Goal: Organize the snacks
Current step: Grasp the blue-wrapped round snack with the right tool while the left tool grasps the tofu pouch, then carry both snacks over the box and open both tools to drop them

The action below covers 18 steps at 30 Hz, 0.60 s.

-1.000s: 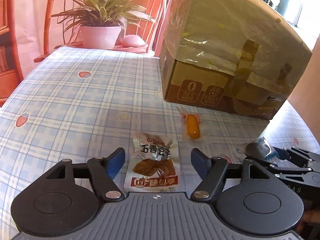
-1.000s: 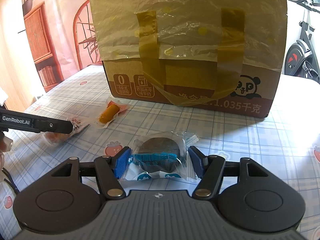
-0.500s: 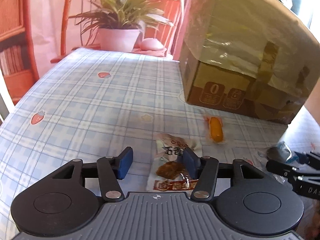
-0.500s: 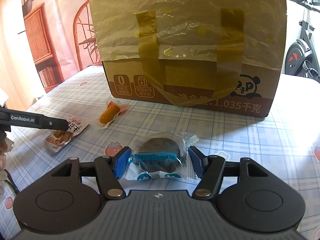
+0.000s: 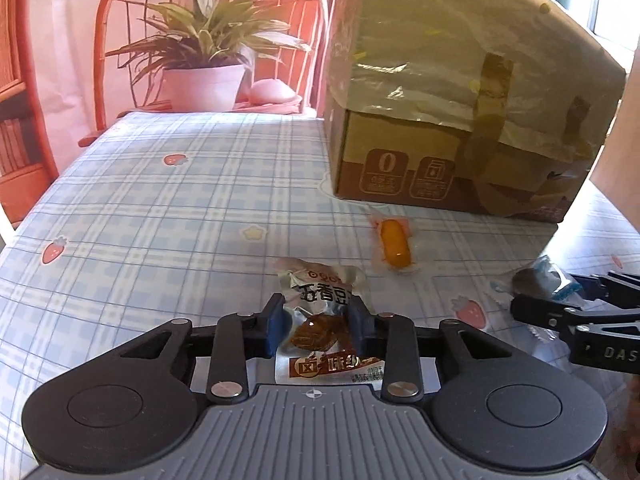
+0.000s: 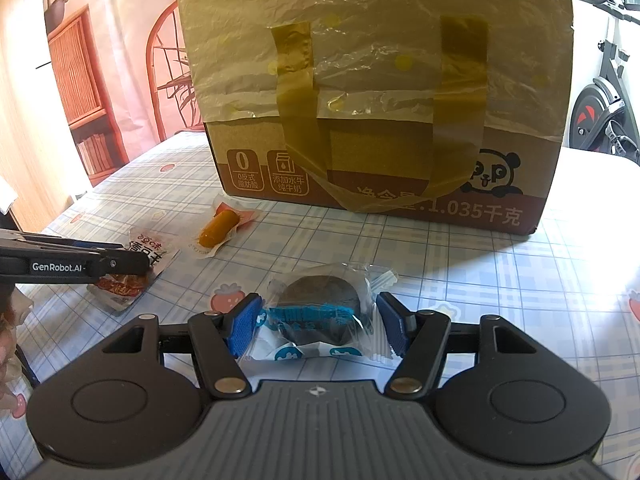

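My left gripper is shut on a silver-and-red dried tofu packet and holds it just above the checked tablecloth; the packet also shows in the right wrist view. My right gripper is open around a dark round cake in a clear blue-printed wrapper that lies on the table, its pads beside the wrapper without pressing it. An orange sausage snack in clear wrap lies between the packets and the cardboard box.
The big taped cardboard box stands at the back of the table. A potted plant sits on a chair past the far edge. An exercise bike stands to the right. The tablecloth stretches to the left.
My left gripper has closed on the tofu packet, which now crumples between the fingers, and has shifted to the left. The right gripper and the cake have not moved.
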Each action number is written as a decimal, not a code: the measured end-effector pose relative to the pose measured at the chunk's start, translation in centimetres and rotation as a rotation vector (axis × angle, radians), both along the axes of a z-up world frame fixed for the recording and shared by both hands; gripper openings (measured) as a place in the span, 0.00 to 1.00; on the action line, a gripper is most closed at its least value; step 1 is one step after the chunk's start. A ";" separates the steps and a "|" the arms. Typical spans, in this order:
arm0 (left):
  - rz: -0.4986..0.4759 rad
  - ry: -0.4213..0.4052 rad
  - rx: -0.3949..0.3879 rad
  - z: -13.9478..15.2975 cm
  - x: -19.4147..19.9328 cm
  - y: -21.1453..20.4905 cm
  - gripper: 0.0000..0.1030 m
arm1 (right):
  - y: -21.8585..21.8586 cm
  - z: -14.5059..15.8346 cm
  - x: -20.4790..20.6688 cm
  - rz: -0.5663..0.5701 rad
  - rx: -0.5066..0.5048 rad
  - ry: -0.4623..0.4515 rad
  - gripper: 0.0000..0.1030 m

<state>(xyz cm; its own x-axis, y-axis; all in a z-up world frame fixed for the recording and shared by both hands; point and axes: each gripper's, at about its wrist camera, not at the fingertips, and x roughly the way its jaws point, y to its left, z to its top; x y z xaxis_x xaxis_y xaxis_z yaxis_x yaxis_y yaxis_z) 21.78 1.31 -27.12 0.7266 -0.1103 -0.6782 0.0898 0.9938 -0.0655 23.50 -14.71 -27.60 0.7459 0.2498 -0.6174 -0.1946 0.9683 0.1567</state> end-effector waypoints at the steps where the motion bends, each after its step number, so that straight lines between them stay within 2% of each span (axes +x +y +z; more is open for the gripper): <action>1: -0.004 -0.008 0.001 0.1 -0.1 -0.1 0.32 | 0.0 0.0 0.0 0.000 0.000 0.000 0.64; 10: 0.005 -0.089 -0.028 2.4 -0.5 0.1 0.32 | -0.5 0.2 -0.2 -0.021 0.020 -0.008 0.61; 18: -0.003 -0.169 -0.077 6.1 -0.5 -0.2 0.33 | -1.1 2.0 -0.9 -0.042 0.040 -0.059 0.61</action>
<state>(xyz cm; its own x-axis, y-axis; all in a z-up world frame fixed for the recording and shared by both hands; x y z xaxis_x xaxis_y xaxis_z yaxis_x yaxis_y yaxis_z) 21.29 1.12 -21.02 0.8288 -0.1597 -0.5363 0.1093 0.9861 -0.1247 22.56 -15.77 -25.59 0.7909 0.2410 -0.5624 -0.1641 0.9690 0.1845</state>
